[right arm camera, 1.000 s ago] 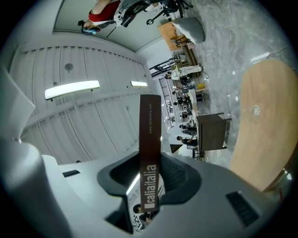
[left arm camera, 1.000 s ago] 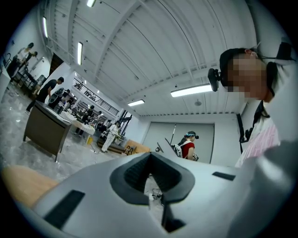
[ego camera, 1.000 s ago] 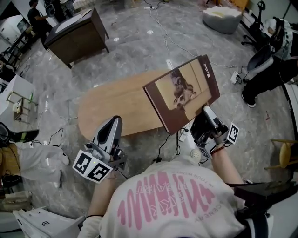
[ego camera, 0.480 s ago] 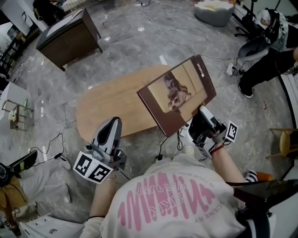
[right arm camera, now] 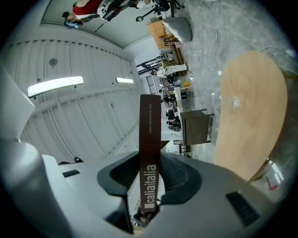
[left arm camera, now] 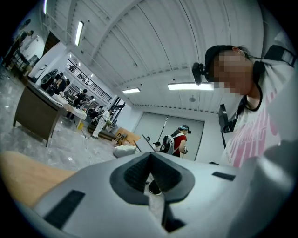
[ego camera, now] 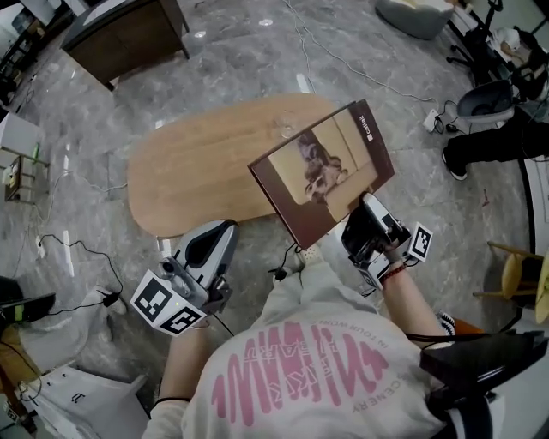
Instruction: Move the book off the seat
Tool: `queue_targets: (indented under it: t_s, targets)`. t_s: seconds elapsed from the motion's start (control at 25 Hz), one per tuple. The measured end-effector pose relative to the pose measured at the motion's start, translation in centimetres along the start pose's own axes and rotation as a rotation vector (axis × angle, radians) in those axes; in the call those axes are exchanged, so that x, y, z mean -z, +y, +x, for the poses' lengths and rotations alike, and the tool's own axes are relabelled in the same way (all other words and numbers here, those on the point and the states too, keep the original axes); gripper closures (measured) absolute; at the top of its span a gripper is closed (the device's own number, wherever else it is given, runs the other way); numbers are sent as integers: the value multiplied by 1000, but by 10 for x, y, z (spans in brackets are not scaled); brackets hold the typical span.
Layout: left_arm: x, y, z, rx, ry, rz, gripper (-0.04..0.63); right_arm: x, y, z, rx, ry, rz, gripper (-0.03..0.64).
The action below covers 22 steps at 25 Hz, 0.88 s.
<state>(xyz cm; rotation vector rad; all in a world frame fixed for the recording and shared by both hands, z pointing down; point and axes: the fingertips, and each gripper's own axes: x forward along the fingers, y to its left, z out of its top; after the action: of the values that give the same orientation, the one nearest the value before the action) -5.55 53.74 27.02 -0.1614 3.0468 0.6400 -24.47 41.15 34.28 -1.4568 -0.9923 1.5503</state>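
A large brown book (ego camera: pixel 322 171) with a photo on its cover hangs tilted in the air over the near right end of the oval wooden seat (ego camera: pixel 206 171). My right gripper (ego camera: pixel 364 213) is shut on the book's lower edge. In the right gripper view the brown spine (right arm camera: pixel 150 139) stands upright between the jaws of that gripper (right arm camera: pixel 150 176), and the wooden seat (right arm camera: pixel 251 111) lies beyond it at the right. My left gripper (ego camera: pixel 219 238) hovers at the seat's near edge, shut and holding nothing. In its own view this left gripper (left arm camera: pixel 151 176) has its pads together.
A dark wooden cabinet (ego camera: pixel 129 34) stands on the marble floor at the far left. Cables run across the floor. A seated person (ego camera: pixel 493 141) is at the right, and a grey beanbag (ego camera: pixel 420 13) lies behind. White boxes (ego camera: pixel 77 403) sit at the lower left.
Both grippers have sunk a little, and the book has come down with the right one. The view has shifted toward the seat's left end.
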Motion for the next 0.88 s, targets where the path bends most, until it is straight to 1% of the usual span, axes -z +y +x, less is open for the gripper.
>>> queue_targets:
  t_s: [0.08,0.2,0.44,0.52,0.6,0.76,0.88]
  targets:
    - [4,4,-2,-21,16,-14,588,-4,-10,3,11,-6,17,472]
    - [16,12,-9,-100,20,-61,588,-10,-28,3,46,3,43,472]
    - [28,29,-17,-196,-73,-139,588,-17,-57,8,115,39,77,472]
    - [32,33,-16,-238,-76,-146,588,-16,-67,9,138,67,96,472]
    - [36,32,-13,-270,-63,-135,588,-14,-75,9,156,101,119,472]
    - [39,23,-7,-285,-83,-134,588,-17,-88,8,187,151,129,474]
    - [48,23,-6,-333,-89,-147,588,-21,-101,6,209,185,114,474]
